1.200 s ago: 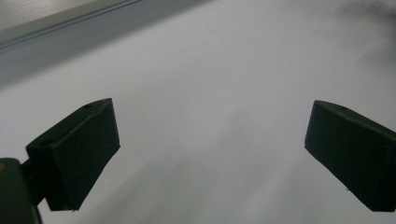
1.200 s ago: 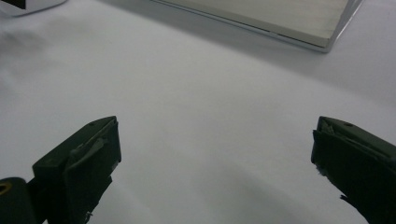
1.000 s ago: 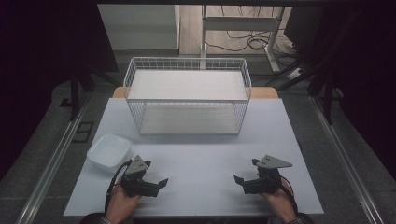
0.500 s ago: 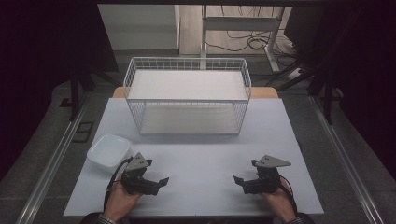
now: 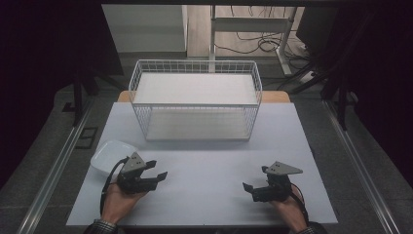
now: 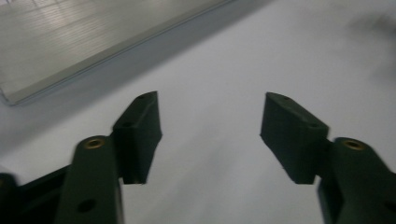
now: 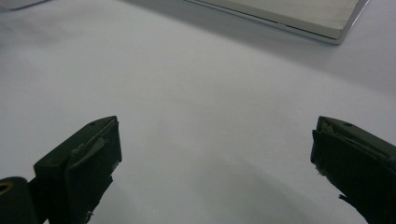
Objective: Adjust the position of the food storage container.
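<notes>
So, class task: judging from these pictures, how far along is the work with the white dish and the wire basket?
Nothing looks done yet: the white dish sits on the table outside the wire basket. In hand: nothing; the left gripper is beside the dish with jaws open, and the right gripper rests apart, also open. Probably left: gripping the dish and moving it, perhaps into the basket.

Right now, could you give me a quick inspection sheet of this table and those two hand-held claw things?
Surface: white table, bare between the hands.
Job's things: white dish near the table's left edge, beside the left gripper; wire basket at the far side, nothing seen inside.
Clutter: nothing seen.
Grippers: left gripper and right gripper both open, holding nothing, pointing inward.
Cables: a black cable loops from the left gripper; more cables lie on the floor beyond.
Surroundings: dark, with a metal frame behind.
</notes>
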Action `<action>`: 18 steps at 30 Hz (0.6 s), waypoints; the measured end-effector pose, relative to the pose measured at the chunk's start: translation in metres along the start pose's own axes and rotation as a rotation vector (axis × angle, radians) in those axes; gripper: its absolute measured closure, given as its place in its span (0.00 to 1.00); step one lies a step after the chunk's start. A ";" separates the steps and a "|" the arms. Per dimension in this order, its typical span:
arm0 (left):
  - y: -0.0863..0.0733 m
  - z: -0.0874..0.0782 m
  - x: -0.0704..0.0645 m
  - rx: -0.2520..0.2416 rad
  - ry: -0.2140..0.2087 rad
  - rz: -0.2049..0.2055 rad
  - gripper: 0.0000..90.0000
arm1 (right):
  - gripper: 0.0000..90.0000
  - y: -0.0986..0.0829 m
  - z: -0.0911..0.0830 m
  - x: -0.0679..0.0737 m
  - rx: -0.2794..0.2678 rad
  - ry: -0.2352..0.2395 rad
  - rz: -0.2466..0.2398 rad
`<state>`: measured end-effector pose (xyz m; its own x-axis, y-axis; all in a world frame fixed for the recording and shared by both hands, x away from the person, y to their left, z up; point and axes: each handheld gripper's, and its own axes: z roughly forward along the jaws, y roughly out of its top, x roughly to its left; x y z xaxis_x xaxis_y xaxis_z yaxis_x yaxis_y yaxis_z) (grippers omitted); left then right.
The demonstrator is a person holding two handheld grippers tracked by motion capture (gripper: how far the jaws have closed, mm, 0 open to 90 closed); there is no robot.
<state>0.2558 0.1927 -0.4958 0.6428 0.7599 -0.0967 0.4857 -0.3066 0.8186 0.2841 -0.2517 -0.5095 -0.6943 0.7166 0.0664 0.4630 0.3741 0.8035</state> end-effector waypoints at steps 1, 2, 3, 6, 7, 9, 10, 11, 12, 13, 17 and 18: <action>0.001 -0.002 0.003 -0.011 0.000 -0.008 0.46 | 0.02 0.000 0.000 0.000 0.000 0.000 0.000; 0.002 -0.003 0.005 -0.018 0.005 -0.012 0.48 | 0.02 0.000 0.000 0.000 0.002 0.000 -0.003; 0.004 -0.004 0.008 -0.024 0.012 -0.014 0.52 | 0.02 0.000 0.000 0.001 0.001 -0.001 -0.006; 0.006 -0.005 0.015 -0.024 0.017 -0.030 0.60 | 0.02 0.002 0.000 0.002 -0.004 -0.009 -0.011; 0.007 -0.005 0.018 -0.017 0.026 -0.026 0.63 | 0.02 0.002 0.001 0.002 -0.003 -0.009 -0.012; 0.007 -0.005 0.024 0.002 0.051 -0.020 0.70 | 0.02 0.002 0.002 0.003 0.001 -0.007 -0.018; 0.007 -0.005 0.027 0.003 0.052 -0.028 0.72 | 0.02 0.002 0.002 0.003 0.001 -0.007 -0.018; 0.007 -0.006 0.031 0.001 0.048 -0.043 0.76 | 0.02 0.002 0.002 0.003 0.001 -0.006 -0.020; 0.007 -0.007 0.035 -0.002 0.051 -0.050 0.78 | 0.02 0.002 0.002 0.003 0.000 -0.006 -0.021; 0.008 -0.008 0.038 -0.003 0.058 -0.053 0.81 | 0.02 0.002 0.002 0.003 -0.001 -0.005 -0.020; 0.014 -0.010 0.051 -0.009 0.084 -0.068 0.94 | 0.02 0.002 0.003 0.003 0.002 -0.004 -0.020; 0.015 -0.010 0.054 -0.005 0.093 -0.070 0.99 | 0.02 0.003 0.003 0.003 0.003 -0.003 -0.021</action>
<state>0.2918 0.2353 -0.4828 0.5497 0.8293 -0.1010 0.5245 -0.2485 0.8144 0.2848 -0.2466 -0.5090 -0.7023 0.7103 0.0474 0.4495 0.3908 0.8033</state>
